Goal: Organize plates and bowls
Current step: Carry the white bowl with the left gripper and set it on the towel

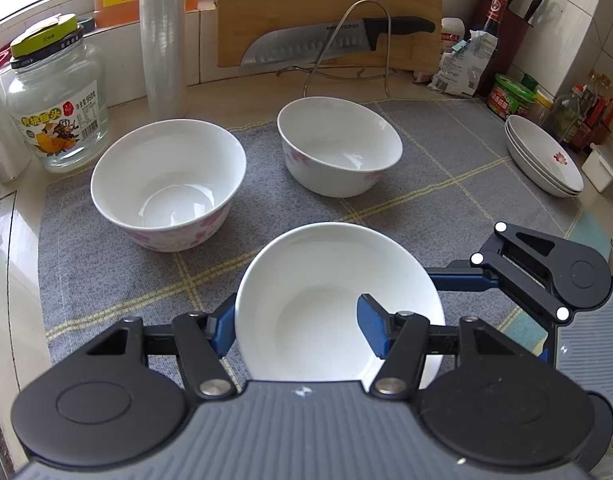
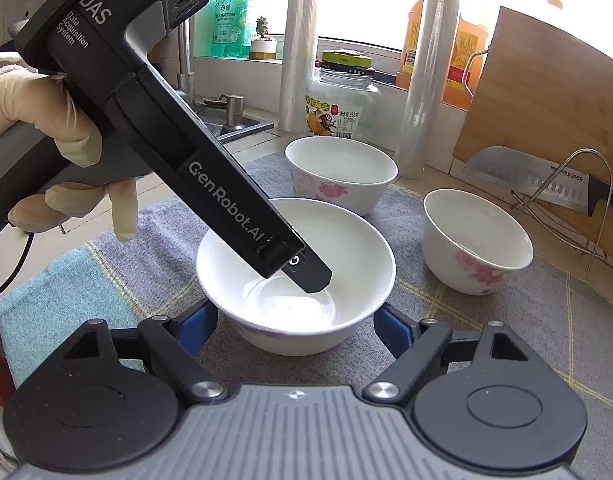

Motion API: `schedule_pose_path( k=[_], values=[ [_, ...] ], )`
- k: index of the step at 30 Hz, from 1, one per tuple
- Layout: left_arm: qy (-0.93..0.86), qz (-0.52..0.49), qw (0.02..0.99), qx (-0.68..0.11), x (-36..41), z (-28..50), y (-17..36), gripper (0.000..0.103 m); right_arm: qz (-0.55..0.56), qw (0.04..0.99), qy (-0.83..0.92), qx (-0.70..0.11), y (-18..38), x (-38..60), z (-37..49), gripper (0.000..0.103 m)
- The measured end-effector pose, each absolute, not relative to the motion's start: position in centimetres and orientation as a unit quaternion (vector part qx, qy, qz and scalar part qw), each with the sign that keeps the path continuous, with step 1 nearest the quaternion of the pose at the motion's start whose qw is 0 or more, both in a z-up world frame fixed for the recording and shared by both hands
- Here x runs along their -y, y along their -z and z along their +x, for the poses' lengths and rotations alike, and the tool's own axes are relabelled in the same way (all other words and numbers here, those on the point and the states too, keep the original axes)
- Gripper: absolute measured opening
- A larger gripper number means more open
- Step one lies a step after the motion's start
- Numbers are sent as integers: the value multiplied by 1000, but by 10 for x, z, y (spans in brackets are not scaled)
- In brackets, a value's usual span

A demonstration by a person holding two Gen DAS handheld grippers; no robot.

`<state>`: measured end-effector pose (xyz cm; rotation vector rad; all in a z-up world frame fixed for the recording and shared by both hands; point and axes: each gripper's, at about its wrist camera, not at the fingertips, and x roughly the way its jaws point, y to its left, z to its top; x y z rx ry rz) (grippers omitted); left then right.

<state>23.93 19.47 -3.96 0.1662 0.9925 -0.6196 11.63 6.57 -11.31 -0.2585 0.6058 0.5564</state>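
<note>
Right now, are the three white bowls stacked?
No: the near white ceramic bowl and two floral white bowls sit apart on the grey mat.

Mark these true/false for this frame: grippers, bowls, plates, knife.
1. Three bowls sit on the grey mat. True.
2. The left gripper straddles the near bowl's rim, one finger inside. True.
3. The right gripper is shut on a plate. False: it is open, fingers flanking the near bowl.
4. The plates are spread across the mat. False: they are stacked at the mat's right edge.
5. The knife lies flat on the mat. False: it rests on a wire rack against the cutting board.
</note>
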Motion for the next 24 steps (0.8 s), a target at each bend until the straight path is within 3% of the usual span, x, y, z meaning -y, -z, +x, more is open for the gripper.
schedule_pose_path(
  k=[24],
  values=[
    [371,108,805,-449,-113,224,28,61,-107,925,-184,-314,97,-1,83,88]
  ],
)
